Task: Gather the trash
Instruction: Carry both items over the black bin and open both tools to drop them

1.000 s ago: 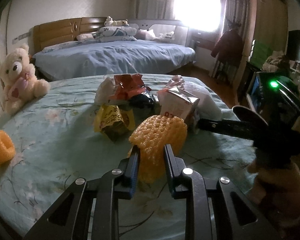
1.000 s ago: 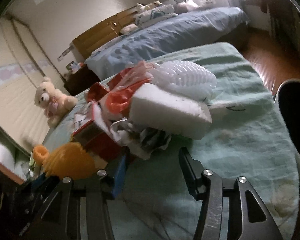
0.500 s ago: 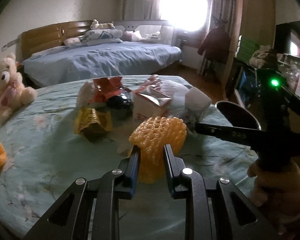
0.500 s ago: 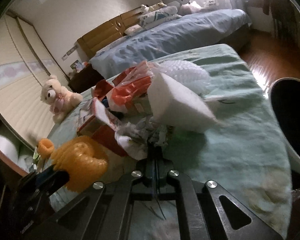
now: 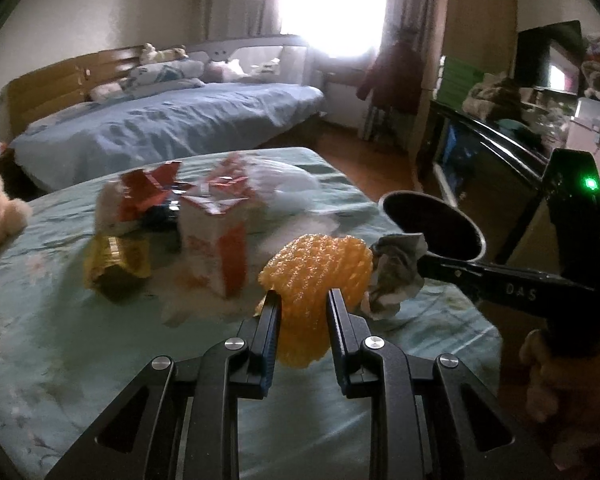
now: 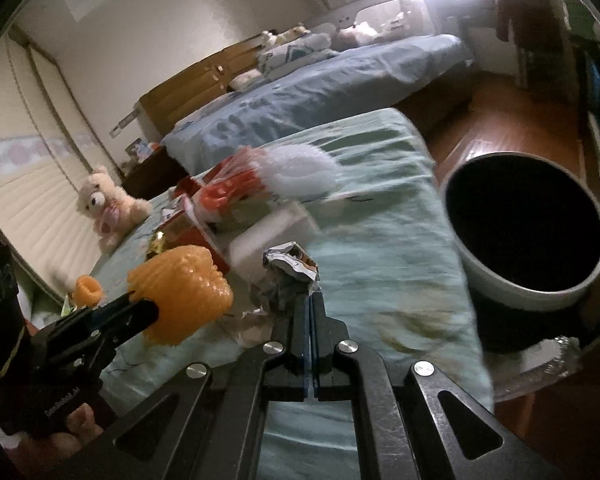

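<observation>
My left gripper (image 5: 302, 298) is shut on an orange foam net sleeve (image 5: 316, 270), held above the pale green bedspread (image 5: 60, 344). The right gripper (image 6: 311, 298) is shut on a crumpled silvery wrapper (image 6: 286, 276), lifted off the bed. That wrapper (image 5: 396, 270) shows in the left wrist view just right of the net, at the tip of the right gripper (image 5: 422, 266). The orange net (image 6: 180, 288) and the left gripper (image 6: 140, 308) lie low on the left in the right wrist view. A pile of trash stays on the bed: a red-and-white carton (image 5: 216, 236), a yellow wrapper (image 5: 116, 260), a white foam net (image 6: 300, 168).
A round bin (image 6: 524, 232) with a dark inside and pale rim stands on the floor past the bed's right edge. A second small orange net (image 6: 87, 290) and a teddy bear (image 6: 108, 206) lie at the bed's far left. A blue bed (image 5: 160, 120) stands behind.
The right gripper shut on the crumpled wrapper and lifted it away from the pile toward the bin. The left gripper carried the orange net rightward, and the pile slid left in view.
</observation>
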`<control>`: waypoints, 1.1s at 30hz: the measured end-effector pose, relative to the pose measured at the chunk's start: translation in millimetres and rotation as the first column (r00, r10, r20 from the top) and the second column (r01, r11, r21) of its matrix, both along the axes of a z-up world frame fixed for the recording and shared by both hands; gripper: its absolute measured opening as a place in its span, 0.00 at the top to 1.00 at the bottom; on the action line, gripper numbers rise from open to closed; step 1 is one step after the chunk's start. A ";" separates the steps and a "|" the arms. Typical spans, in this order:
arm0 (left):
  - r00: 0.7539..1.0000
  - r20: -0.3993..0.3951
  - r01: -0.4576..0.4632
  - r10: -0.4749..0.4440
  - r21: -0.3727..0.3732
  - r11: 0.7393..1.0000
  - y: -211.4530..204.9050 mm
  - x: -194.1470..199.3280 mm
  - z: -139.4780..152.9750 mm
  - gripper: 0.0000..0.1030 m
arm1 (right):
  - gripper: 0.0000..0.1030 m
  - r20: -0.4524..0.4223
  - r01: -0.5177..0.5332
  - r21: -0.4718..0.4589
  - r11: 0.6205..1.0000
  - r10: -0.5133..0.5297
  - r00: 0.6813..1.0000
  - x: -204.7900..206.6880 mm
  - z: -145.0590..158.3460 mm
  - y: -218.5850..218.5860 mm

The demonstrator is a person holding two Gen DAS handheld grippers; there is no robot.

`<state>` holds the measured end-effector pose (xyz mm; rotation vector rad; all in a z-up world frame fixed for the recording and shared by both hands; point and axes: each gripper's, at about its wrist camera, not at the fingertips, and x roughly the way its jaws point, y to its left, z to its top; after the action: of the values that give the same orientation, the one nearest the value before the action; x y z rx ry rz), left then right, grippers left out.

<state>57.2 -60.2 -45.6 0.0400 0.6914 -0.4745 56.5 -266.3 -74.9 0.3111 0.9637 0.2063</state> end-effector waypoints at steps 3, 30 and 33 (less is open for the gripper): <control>1.000 -0.004 0.030 -0.030 0.005 1.000 -13.2 6.0 0.6 0.79 | 1.00 0.011 0.034 -0.005 0.999 -0.034 0.999 -1.0 3.1 -12.7; 0.984 -0.034 0.173 -0.173 0.023 0.985 -139.2 95.5 -5.2 0.78 | 1.00 0.051 0.298 -0.096 0.950 -0.295 0.954 17.6 2.8 -135.6; 0.984 -0.035 0.177 -0.175 0.030 0.984 -148.6 104.4 -6.2 0.78 | 1.00 0.050 0.304 -0.104 0.947 -0.300 0.953 21.6 0.7 -141.4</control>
<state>161.5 -208.8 -51.9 0.1257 0.7307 -0.6346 78.1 -407.7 -74.2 0.3476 0.8785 -0.1223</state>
